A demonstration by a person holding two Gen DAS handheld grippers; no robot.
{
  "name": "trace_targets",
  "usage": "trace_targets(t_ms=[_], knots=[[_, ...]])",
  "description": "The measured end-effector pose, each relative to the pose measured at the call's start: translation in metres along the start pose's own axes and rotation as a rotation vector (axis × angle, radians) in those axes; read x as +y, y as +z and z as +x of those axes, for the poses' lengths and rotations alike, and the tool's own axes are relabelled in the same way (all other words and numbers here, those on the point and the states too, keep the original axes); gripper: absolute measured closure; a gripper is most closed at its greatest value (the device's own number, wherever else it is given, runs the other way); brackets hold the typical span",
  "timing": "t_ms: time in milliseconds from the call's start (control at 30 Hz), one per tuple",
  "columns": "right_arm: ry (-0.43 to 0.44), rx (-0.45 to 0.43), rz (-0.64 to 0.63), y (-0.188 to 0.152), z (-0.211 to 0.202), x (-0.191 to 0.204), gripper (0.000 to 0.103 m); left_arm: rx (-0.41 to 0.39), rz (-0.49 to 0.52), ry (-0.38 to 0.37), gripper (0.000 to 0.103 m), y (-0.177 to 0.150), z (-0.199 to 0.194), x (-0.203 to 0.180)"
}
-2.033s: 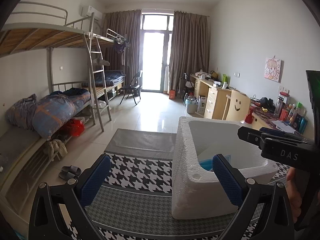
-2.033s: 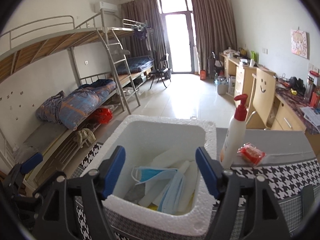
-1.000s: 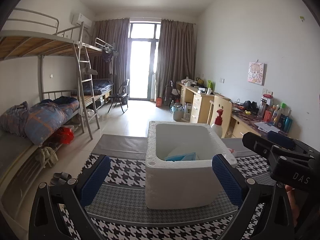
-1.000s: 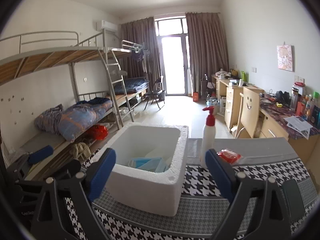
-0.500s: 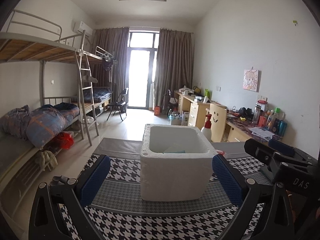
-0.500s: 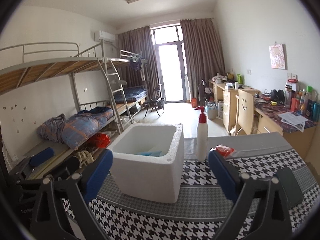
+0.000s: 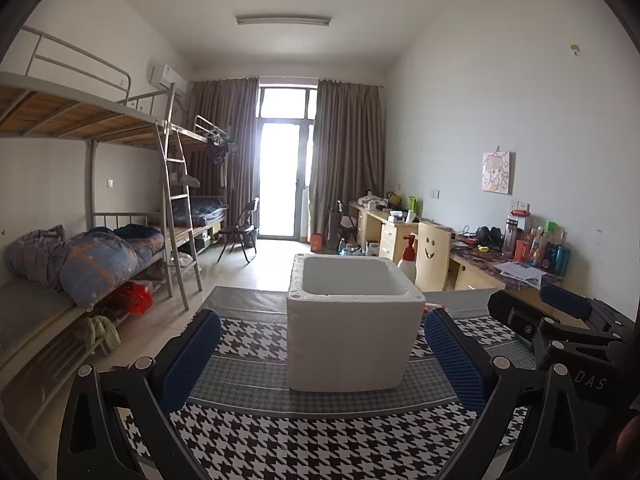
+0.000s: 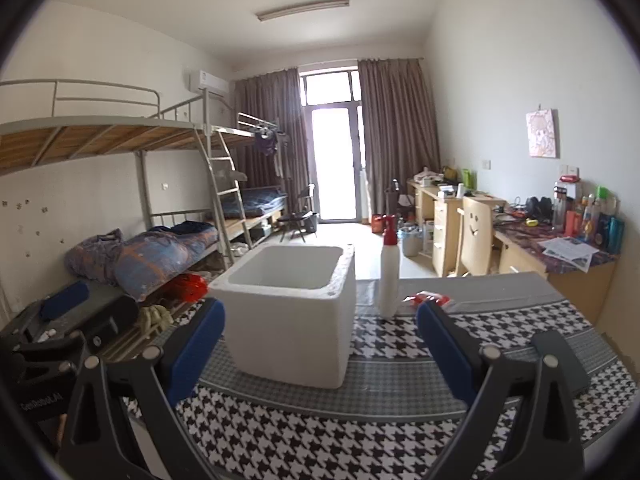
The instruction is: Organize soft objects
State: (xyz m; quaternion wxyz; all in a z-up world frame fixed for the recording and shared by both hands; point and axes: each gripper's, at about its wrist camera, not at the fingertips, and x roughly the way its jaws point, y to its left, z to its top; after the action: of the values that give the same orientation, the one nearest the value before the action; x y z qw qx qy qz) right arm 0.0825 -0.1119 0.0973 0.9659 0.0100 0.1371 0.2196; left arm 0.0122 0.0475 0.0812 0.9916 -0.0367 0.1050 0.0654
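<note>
White expanded-foam box (image 7: 354, 332), square and open-topped, stands on a black-and-white houndstooth cloth (image 7: 320, 440) in the left wrist view, straight ahead between the two fingers. The left gripper (image 7: 320, 354) has its blue-padded fingers (image 7: 188, 354) spread wide with nothing between them, both pads clear of the box walls. Only the pale inner walls of the box show from this low angle; what lies inside is hidden. Behind the box's far right corner rises a white pump bottle with a red top (image 7: 408, 258). At the right edge, the black body of the other tool (image 7: 560, 336) sits alongside. A metal bunk bed with rolled blue-and-orange bedding (image 7: 92, 256) runs along the left wall, and a light wooden desk crowded with bottles (image 7: 520, 264) lines the right wall.

From the right wrist view, the same foam box (image 8: 288, 312) sits left of centre on the houndstooth cloth (image 8: 340, 432). The right gripper (image 8: 318, 344) is likewise wide open and empty, its left pad (image 8: 196, 348) close in front of the box's near corner, apart from it. The pump bottle (image 8: 389, 272) stands upright just right of the box, with a small red-and-clear packet (image 8: 428, 299) lying beside its base. Again the box interior cannot be seen. The left tool (image 8: 60, 336) shows dark at the left edge.
</note>
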Motion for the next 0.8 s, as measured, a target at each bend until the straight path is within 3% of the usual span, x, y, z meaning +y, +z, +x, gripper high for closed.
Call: trace_targets(t_ms=[200,467,800], knots=[[-0.001,-0.031,-0.025,-0.013,-0.009,0.002,0.005,-0.025,0.006,-0.014,0.001,-0.010,-0.012,-0.003],[-0.024,-0.056,-0.046,-0.029,-0.019,0.006,0.005,-0.027,0.023,0.034,0.001,-0.029,-0.013,-0.004],[-0.049,-0.055,-0.036,-0.049,-0.023,-0.002,0.005,-0.050,0.011,0.016,0.001,-0.039,-0.018,-0.002]])
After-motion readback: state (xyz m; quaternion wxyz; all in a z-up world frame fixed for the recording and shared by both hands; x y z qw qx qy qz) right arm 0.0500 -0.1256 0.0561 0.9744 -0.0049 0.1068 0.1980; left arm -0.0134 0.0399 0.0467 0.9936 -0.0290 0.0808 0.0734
